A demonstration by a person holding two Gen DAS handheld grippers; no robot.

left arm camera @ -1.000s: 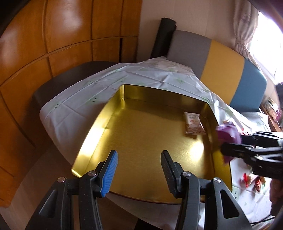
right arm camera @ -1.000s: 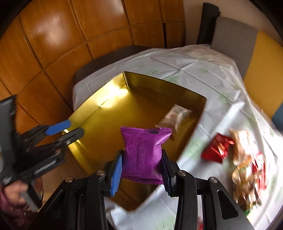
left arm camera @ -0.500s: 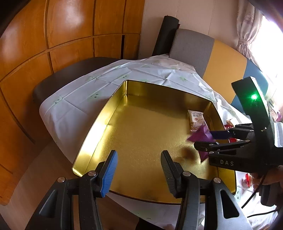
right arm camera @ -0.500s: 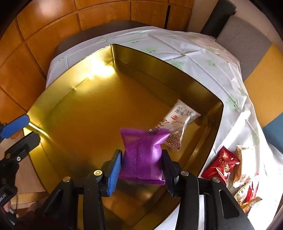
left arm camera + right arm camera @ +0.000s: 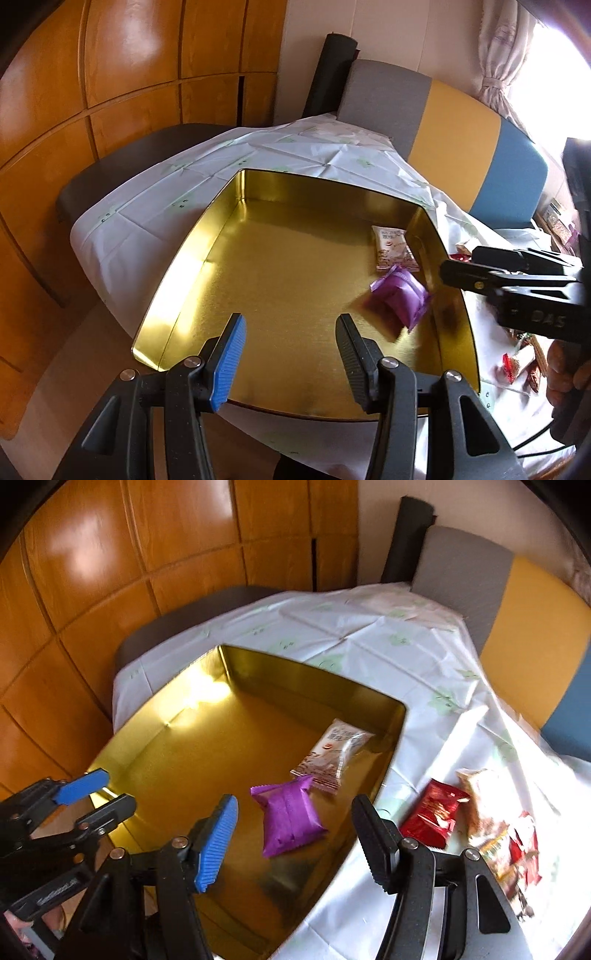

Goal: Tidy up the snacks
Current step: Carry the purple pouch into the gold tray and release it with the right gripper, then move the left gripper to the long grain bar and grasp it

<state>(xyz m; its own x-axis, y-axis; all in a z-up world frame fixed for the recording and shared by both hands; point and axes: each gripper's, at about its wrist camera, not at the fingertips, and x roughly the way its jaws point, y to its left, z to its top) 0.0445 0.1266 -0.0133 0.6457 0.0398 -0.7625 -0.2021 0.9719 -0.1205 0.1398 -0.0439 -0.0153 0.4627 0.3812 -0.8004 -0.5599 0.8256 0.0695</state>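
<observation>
A shallow gold tin tray [image 5: 207, 236] [image 5: 391, 746] sits on the white tablecloth. A purple snack packet [image 5: 290, 814] [image 5: 400, 299] lies in the tray, free of any gripper, next to a white snack packet [image 5: 332, 753] [image 5: 393, 249]. My right gripper [image 5: 291, 838] is open and empty just above and behind the purple packet; it shows from the side in the left wrist view [image 5: 461, 267]. My left gripper [image 5: 291, 354] is open and empty over the tray's near edge; it also shows in the right wrist view [image 5: 94, 792].
A red snack packet [image 5: 434, 812] and several more snacks [image 5: 498, 830] lie on the cloth to the right of the tray. A grey, yellow and blue bench back [image 5: 454, 122] stands behind the table. Wooden wall panels [image 5: 110, 74] are on the left.
My right gripper carried the purple packet over the tray, opened and let it go; the packet now lies in the tray. The left gripper has stayed open and nearly still.
</observation>
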